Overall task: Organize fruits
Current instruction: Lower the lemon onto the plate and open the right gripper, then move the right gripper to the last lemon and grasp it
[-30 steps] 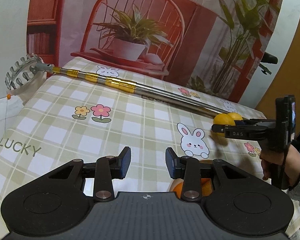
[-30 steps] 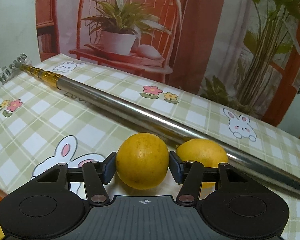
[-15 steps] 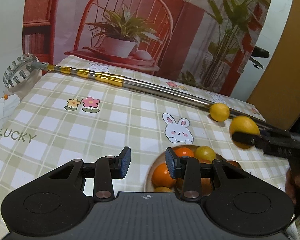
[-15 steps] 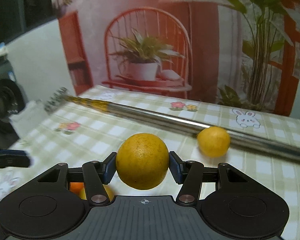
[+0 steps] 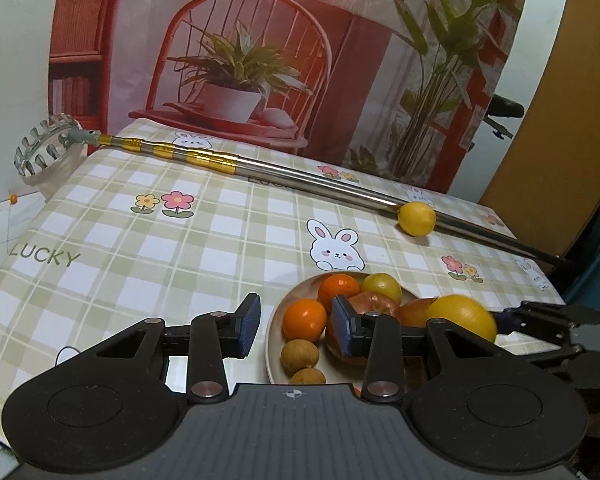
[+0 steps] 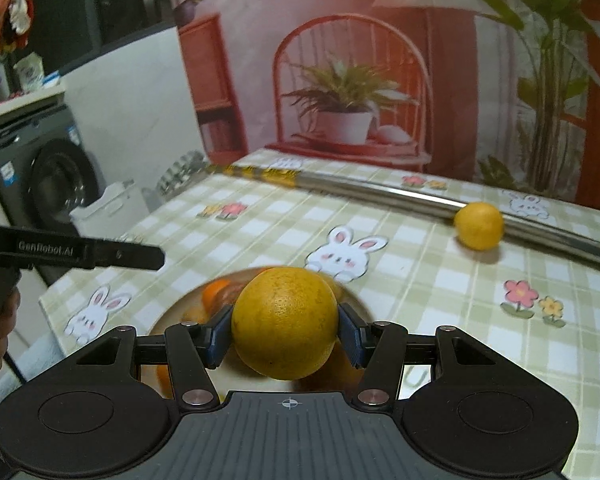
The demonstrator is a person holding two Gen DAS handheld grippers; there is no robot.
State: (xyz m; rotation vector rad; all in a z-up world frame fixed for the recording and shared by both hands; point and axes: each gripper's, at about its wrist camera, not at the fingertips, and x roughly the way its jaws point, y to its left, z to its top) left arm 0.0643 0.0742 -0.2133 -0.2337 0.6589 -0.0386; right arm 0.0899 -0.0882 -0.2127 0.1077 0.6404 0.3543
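Right wrist, orange (image 6: 285,322) clamped between claw (image 6: 285,336) pads

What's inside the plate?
The plate holds two oranges, a yellow fruit, two small brown fruits and a reddish one. The left gripper hides its near side.

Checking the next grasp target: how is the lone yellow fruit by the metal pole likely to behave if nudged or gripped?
The yellow fruit is round, so a nudge would probably roll it. It rests against the metal pole, which likely blocks rolling that way. Its rind looks firm; the similar fruit sits undented in the right tool.
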